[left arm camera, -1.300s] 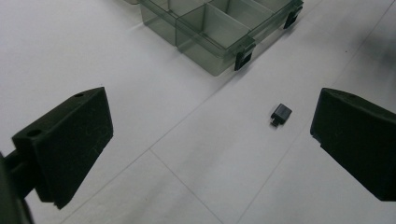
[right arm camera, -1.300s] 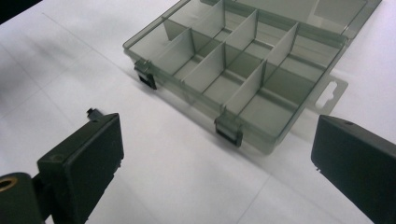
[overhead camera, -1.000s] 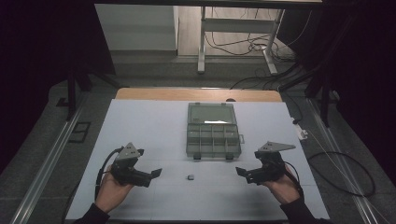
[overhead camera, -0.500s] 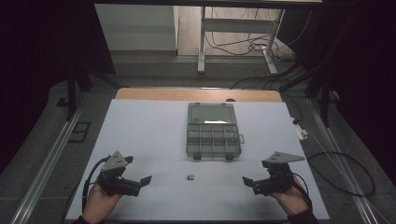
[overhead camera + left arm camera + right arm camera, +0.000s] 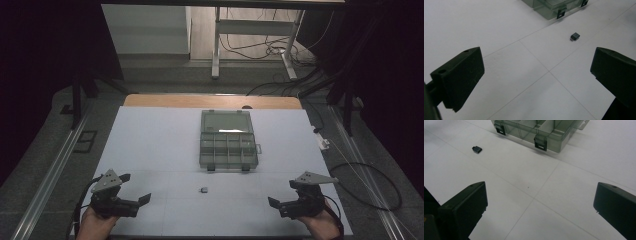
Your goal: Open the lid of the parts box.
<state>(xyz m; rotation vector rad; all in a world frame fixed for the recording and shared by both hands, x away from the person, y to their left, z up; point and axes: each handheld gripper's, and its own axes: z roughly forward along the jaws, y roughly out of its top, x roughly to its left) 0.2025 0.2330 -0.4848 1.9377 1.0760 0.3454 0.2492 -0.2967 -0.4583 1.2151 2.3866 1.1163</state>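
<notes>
Small dark part (image 5: 203,189) flat on table (image 5: 160,140), long axis sideways, claws apart

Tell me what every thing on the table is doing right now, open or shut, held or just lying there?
Clear grey plastic compartment box: open, lid laid back flat, compartments look empty.
Small dark grey block: lying loose on the white table, in front of the box, untouched.
Left gripper: open, holding nothing.
Right gripper: open, holding nothing.
</notes>
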